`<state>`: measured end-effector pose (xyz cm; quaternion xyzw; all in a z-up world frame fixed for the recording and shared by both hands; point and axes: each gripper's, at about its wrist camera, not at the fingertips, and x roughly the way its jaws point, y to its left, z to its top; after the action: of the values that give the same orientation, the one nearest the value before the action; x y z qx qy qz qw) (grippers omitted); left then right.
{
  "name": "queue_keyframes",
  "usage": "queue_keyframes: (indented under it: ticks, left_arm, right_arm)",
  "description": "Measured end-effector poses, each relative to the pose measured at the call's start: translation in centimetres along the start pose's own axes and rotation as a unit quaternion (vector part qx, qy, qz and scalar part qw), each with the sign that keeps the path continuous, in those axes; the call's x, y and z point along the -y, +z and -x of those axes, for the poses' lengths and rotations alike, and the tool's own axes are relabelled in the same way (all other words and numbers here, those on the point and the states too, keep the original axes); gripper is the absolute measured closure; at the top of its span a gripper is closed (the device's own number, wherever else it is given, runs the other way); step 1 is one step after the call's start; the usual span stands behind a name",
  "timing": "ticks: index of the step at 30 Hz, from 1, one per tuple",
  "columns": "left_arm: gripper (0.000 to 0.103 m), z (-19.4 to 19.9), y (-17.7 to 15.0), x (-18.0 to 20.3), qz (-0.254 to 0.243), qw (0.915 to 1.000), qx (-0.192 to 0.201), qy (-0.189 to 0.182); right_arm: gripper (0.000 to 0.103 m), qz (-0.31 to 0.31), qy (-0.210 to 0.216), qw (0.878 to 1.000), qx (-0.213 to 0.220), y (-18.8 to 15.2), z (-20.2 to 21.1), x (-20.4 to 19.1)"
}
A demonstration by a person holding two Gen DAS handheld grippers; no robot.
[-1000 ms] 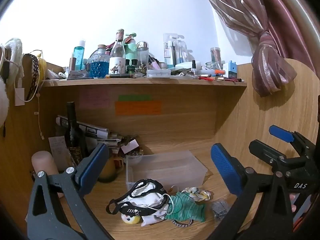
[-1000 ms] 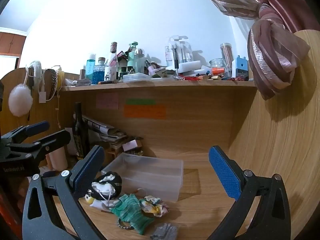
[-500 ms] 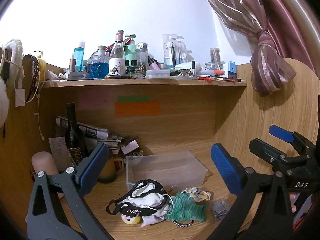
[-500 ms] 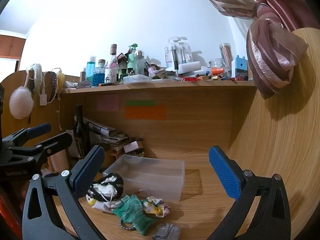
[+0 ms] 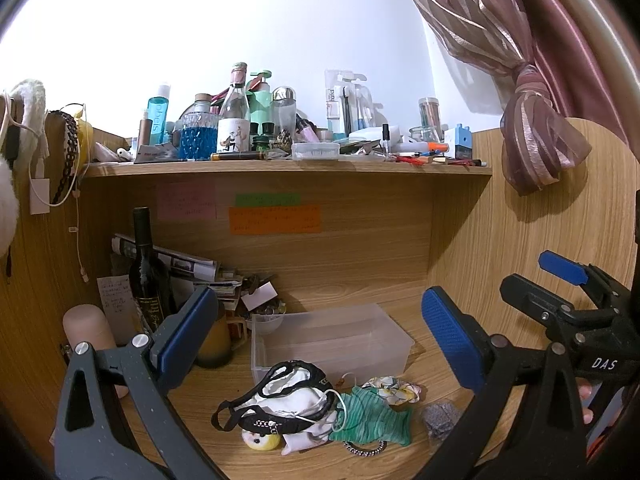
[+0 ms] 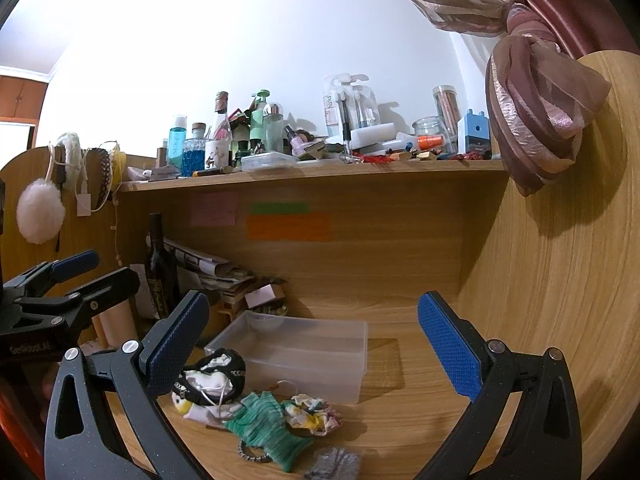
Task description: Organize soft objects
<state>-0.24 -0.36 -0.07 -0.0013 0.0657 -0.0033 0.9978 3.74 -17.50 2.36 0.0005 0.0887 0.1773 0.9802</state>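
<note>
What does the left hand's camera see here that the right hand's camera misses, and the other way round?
Only the left view shows the right tool from the side, open and holding nothing. Only the right view shows the fluffy white pompom in full and the left tool, also open and holding nothing. Both share the clear plastic bin with nothing in it, the green knitted cloth, the black-and-white pouch, the dark wine bottle and the wooden desk.

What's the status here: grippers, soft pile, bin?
Left gripper and right gripper open, empty. Soft pile on desk before bin; nothing in bin. Nothing blocking.
</note>
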Motion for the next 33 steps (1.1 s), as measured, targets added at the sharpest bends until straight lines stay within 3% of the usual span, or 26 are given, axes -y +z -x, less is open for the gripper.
queue_keyframes:
  ticks: [33]
  left_arm:
    - [0.0,0.2,-0.03,0.09,-0.003,1.0,0.004,-0.005]
  right_arm:
    - [0.0,-0.007,0.007,1.0,0.002,0.0,0.04,-0.51]
